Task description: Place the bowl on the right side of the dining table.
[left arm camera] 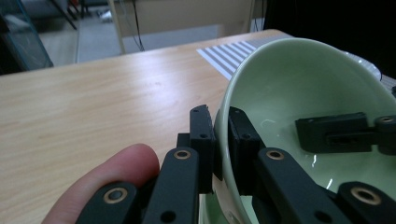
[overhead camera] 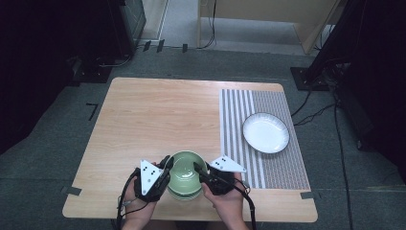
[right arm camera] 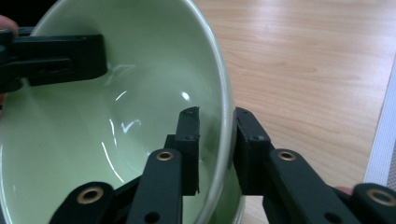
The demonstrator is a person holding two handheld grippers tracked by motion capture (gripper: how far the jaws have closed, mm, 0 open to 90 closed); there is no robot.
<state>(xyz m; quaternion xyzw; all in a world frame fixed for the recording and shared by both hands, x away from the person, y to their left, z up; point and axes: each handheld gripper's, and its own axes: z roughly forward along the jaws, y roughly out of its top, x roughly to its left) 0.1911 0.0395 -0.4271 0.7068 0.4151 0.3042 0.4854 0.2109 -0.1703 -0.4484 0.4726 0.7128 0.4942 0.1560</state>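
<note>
hands low at table edge, left tongs (overhead camera: 166,165) and right tongs (overhead camera: 197,169) each gripping green bowl (overhead camera: 184,173) rim

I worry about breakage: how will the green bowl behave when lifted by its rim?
The green bowl looks glazed and glossy, so probably slippery and brittle. Left tongs and right tongs straddle only its thin rim, so it may tilt.

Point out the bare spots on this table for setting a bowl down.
Free: the wide light wooden tabletop left of the striped grey placemat, and the mat's near end below the white round plate. Crowded: the near edge, where both grippers clamp the pale green ceramic bowl.
</note>
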